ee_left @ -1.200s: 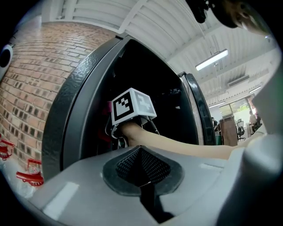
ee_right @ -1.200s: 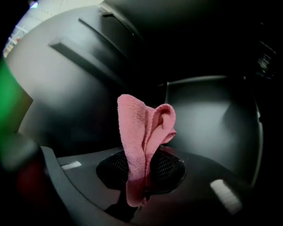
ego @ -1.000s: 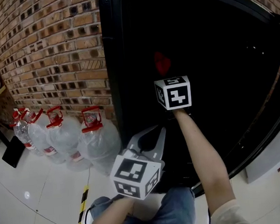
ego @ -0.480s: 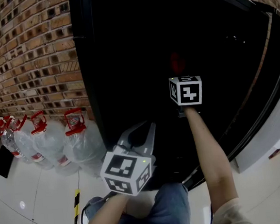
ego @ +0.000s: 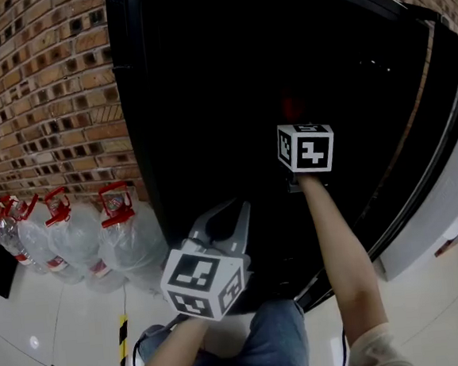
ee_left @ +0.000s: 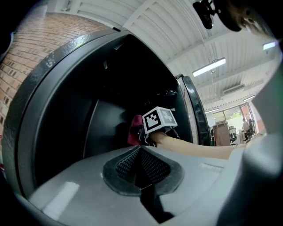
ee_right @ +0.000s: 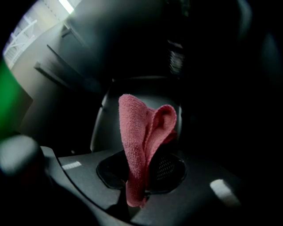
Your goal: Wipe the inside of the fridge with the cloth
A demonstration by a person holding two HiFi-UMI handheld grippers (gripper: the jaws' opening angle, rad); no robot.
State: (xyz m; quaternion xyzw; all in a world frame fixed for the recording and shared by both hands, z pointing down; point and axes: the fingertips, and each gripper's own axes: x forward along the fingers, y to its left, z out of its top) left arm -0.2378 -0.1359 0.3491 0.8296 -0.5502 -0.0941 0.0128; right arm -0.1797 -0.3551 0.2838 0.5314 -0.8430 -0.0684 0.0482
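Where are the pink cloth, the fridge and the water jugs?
pink cloth [ee_right: 138,132], right gripper view, its upright fold.
fridge [ego: 205,92], head view, dark interior.
water jugs [ego: 134,241], head view, nearest jug's body.

Left gripper [ee_left: 140,152]: pale grey moulded plastic shell, smooth, with a lighter rectangular patch on each jaw. The pads [ee_left: 154,167] are dark rubber with a fine cross-hatched texture and sit in a dark oval recess.

Left marker cube [ego: 204,282]: white faces, each with a black square marker inside a white border.

Right gripper [ee_right: 143,155]: same shell shape, reading dark grey in dim light. It has the same oval recess, mesh-textured pads and pale rectangular patches.

Right marker cube [ego: 306,147]: white, with black square markers.

Clothing: blue denim jeans [ego: 266,338]. A cream sleeve [ego: 370,353] ends near the right elbow. Forearms are uncovered.
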